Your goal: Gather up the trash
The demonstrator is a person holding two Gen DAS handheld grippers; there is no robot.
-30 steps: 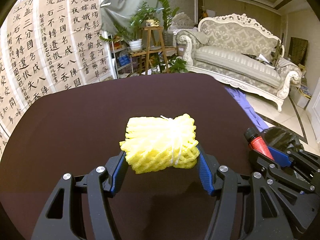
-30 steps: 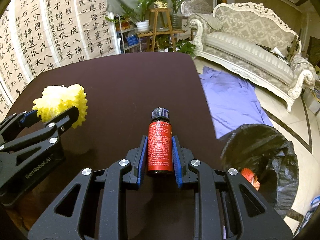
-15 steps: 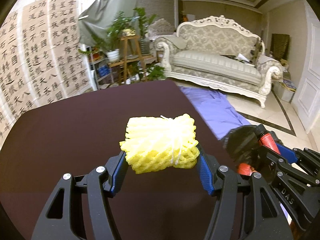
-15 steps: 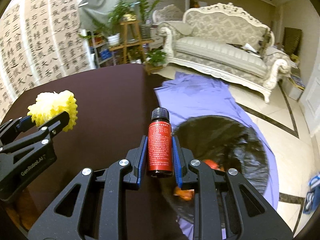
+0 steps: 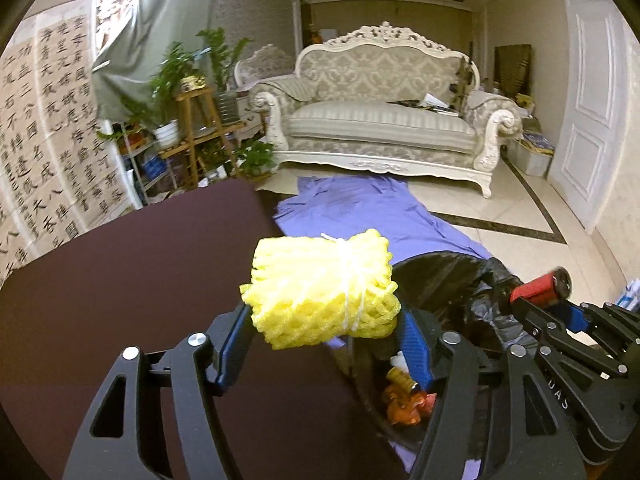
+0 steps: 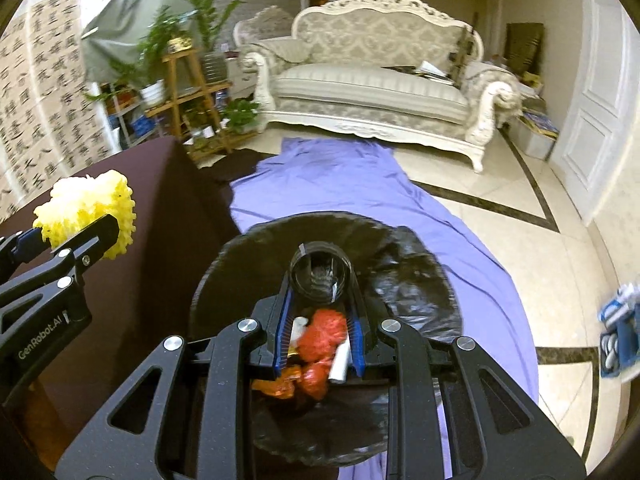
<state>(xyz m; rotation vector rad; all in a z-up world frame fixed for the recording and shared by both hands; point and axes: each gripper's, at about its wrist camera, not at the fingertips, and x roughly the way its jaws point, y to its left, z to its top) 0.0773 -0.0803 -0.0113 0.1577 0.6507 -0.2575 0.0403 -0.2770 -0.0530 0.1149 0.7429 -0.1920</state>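
Note:
A yellow foam net sits between the blue pads of my left gripper, whose jaws are opening while the pads still touch it. It hangs over the table's right edge, at the rim of the black-bagged trash bin. My right gripper is shut on a small red-labelled bottle, seen end on as a dark glass circle directly above the bin. From the left wrist the bottle shows red in the right gripper. The left gripper with the net appears at far left.
Orange-red wrappers and white scraps lie inside the bin. A dark brown table fills the left. A purple cloth covers the tiled floor under the bin. Behind stand a cream sofa and a wooden plant stand.
Both grippers have swung right, from over the table to the bin. The bottle, earlier lying along the right fingers, now shows end on at the fingertips. The left jaws stand slightly wider.

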